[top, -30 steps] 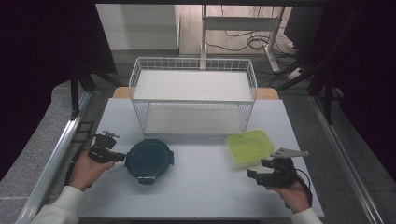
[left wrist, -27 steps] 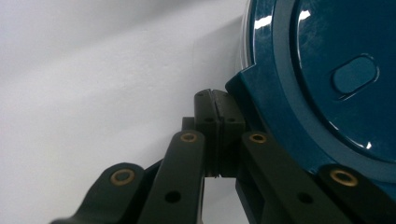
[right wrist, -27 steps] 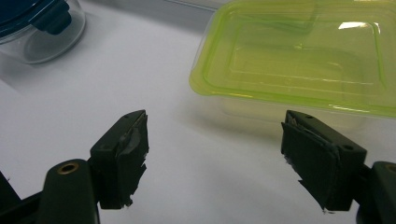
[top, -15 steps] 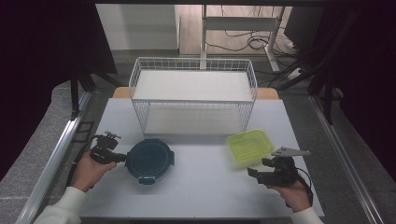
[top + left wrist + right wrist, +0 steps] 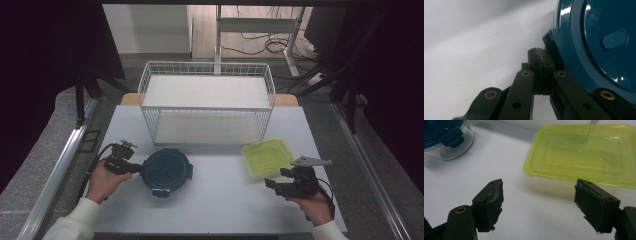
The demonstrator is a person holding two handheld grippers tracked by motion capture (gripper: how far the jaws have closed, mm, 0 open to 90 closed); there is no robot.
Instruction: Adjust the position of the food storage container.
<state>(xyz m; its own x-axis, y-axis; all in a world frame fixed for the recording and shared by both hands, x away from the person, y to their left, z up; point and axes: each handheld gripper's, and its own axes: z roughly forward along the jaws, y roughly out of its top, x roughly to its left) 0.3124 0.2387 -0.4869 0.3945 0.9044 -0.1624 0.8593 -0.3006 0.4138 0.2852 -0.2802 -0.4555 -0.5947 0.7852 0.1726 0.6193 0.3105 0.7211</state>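
A white bench (image 5: 215, 210) stands on a grey carpeted floor (image 5: 40, 165). Behind it, a pale wall (image 5: 145, 27) meets a wooden floor strip where black cables (image 5: 265, 47) lie beside a white metal frame (image 5: 260, 25). Dark curtains (image 5: 45, 60) hang on both sides. A metal rail (image 5: 60, 167) runs along the left.

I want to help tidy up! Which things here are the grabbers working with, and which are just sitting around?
In use:
- round blue-lidded container, beside the shut left gripper
- green container, in front of the open right gripper

Just sitting there:
- white wire basket at the back of the table
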